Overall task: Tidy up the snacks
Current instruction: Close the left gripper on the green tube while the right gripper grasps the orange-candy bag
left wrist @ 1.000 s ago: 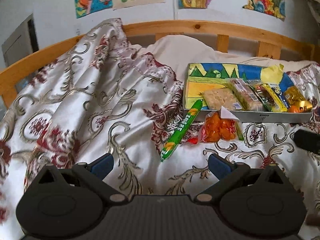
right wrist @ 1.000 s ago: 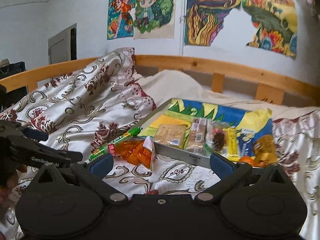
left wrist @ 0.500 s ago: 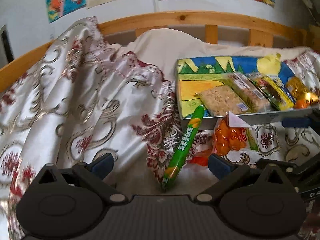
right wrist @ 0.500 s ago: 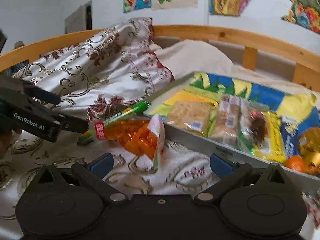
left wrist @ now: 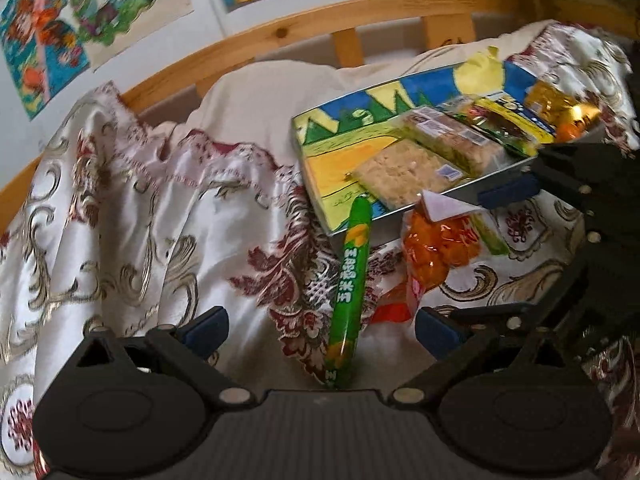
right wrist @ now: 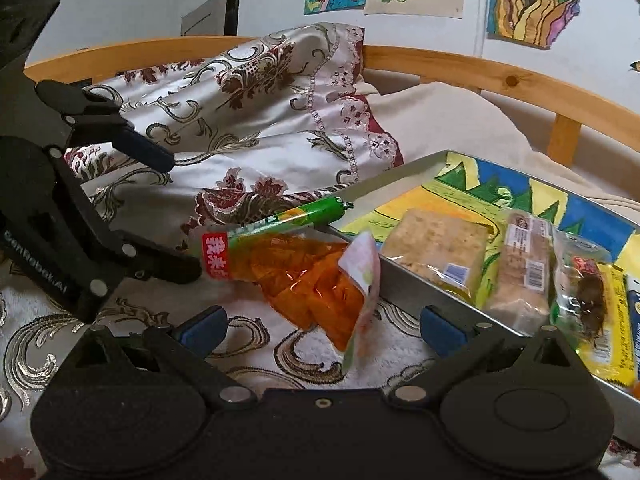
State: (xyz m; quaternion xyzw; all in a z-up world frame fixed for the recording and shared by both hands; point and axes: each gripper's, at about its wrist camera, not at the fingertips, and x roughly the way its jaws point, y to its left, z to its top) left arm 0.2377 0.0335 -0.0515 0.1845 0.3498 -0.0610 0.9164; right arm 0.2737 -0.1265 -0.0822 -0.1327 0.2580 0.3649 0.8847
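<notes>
Snacks are split between two spots: most are packed in the painted tray (right wrist: 404, 168) on the bed, while a green sausage stick (left wrist: 349, 276) and an orange snack bag (right wrist: 308, 280) are left loose on the patterned bedspread (left wrist: 168, 216), just beside the tray's near-left corner.

What could go wrong from here, as a guess: the stick's far tip is propped on the tray's rim, so if it's nudged instead of properly pinched it could get rolled off into the soft folds of the quilt. The orange bag looks slippery and crinkly, and its loose flap could be caught alone, letting the bag slide out. Both grippers are also crowded around the same small patch, so a bump between them seems possible.

The left gripper (left wrist: 320, 326) is held wide open with nothing in it, and the near end of the stick lies right between its fingers, not visibly touched by either. The right gripper (right wrist: 322, 322) is also spread wide and empty, with the bag's lower edge sitting in the gap between its fingers, slightly toward the far side.
</notes>
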